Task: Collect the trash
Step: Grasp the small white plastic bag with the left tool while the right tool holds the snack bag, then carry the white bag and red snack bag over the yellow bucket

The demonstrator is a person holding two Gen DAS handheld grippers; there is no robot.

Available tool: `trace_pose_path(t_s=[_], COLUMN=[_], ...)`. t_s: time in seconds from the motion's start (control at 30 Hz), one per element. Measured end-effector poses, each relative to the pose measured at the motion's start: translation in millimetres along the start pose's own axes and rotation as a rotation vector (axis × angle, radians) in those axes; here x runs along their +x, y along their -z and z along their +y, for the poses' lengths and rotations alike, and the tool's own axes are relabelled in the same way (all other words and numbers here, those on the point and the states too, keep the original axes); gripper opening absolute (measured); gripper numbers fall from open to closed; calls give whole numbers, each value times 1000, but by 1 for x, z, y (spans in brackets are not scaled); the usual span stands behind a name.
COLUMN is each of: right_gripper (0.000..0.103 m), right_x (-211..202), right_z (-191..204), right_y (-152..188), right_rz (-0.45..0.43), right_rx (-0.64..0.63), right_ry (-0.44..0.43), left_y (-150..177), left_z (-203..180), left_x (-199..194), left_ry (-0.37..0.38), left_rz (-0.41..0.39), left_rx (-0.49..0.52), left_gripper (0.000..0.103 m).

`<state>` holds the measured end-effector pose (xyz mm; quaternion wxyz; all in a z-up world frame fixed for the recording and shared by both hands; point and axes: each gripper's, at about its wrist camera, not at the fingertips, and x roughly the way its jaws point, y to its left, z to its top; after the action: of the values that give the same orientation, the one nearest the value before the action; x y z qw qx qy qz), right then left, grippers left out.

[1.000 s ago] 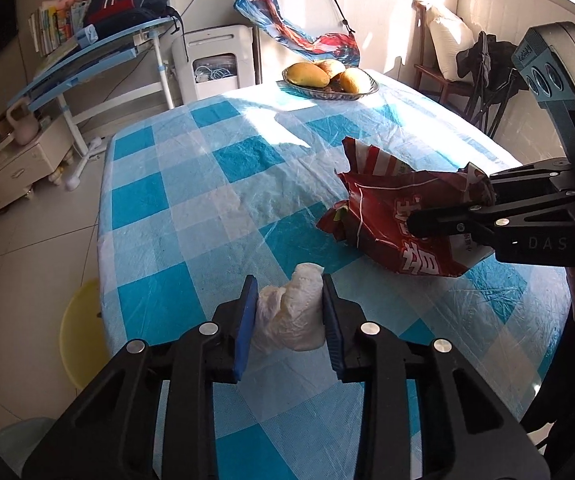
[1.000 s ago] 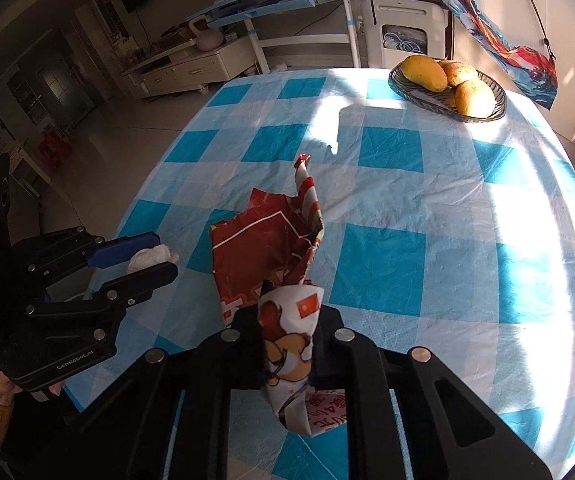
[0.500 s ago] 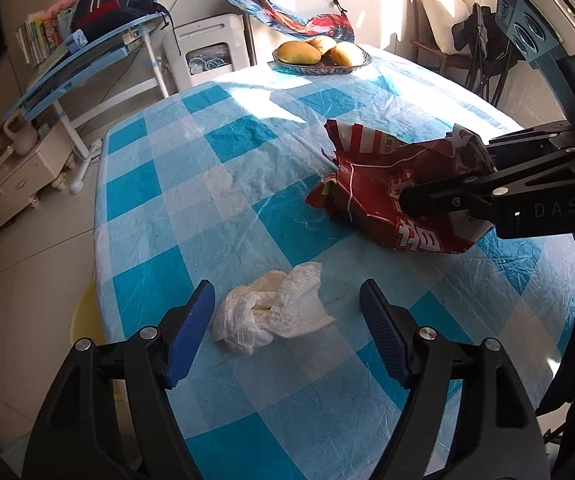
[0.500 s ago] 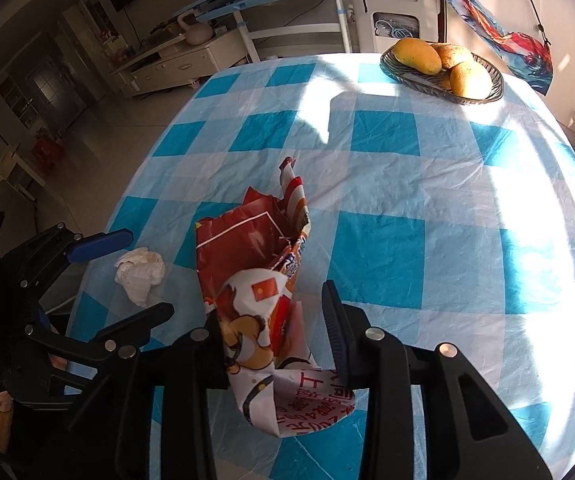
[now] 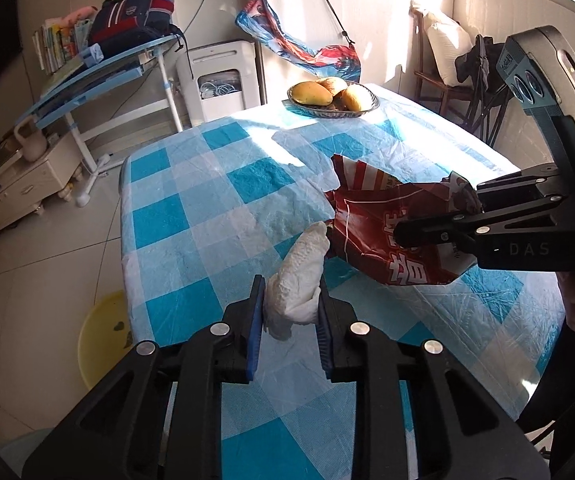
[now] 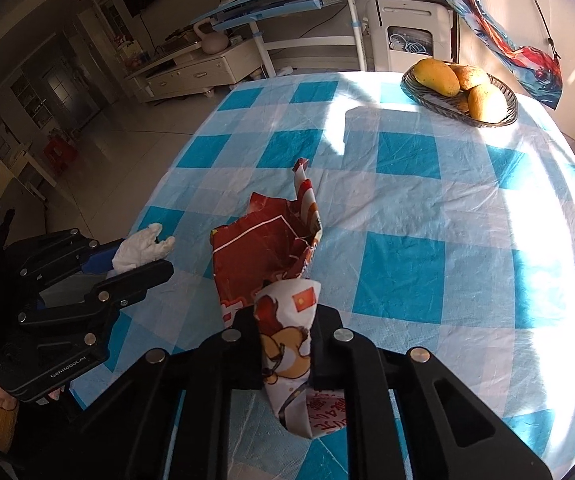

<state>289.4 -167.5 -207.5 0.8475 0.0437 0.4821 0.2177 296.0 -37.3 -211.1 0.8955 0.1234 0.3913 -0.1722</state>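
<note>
My left gripper (image 5: 290, 300) is shut on a crumpled white tissue (image 5: 301, 280) and holds it above the blue-checked tablecloth (image 5: 207, 216), its tip close to the open mouth of the bag. My right gripper (image 6: 285, 320) is shut on the rear edge of a red snack bag (image 6: 263, 248), which stands open in front of it. The bag also shows in the left wrist view (image 5: 383, 232), with the right gripper (image 5: 439, 220) clamped on it. In the right wrist view the left gripper (image 6: 127, 264) holds the tissue (image 6: 143, 246) just left of the bag.
A basket of mangoes (image 6: 461, 92) stands at the far end of the table. A yellow basin (image 5: 105, 336) sits on the floor by the table's left edge. A blue desk (image 5: 99, 76), a white appliance (image 5: 223, 76) and a chair (image 5: 443, 76) stand around the table.
My left gripper opened over the tissue half a second ago, has shut on it again and lifted it toward the bag. My right gripper opened slightly, then closed on the bag again.
</note>
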Motion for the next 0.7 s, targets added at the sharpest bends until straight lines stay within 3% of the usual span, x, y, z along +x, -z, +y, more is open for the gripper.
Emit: trace_pose_path(t_s=[0.17,0.33,0.43,0.53,0.6,0.7], right_gripper=[14,14,14,14,14,14], right_x=[-8,-15,-16,-17,-19,-18], right_z=[1,5,11,19,31,51], right_y=[-7,-13,-17,-19,-17,-15], right_rz=[-67,-133,-167,-202,-231,-270], right_rx=[35,63,64,45,5,-52], right_ry=[-34,-75,-88,-80,-30,-10], left_y=[-7,-15,-21,-22,-18,-9], left_z=[10,39,73,109,130,154], left_x=[-20,-42,-53,-64,-65,-60], left_ry=[-69,-74,-52,-105,-133,-143], left_rz=[-59,-91,-96,-118,-124,-123], left_rx=[4,-48,-128,-191,-241,-338], left_gripper=[22,22,22,22,22,22])
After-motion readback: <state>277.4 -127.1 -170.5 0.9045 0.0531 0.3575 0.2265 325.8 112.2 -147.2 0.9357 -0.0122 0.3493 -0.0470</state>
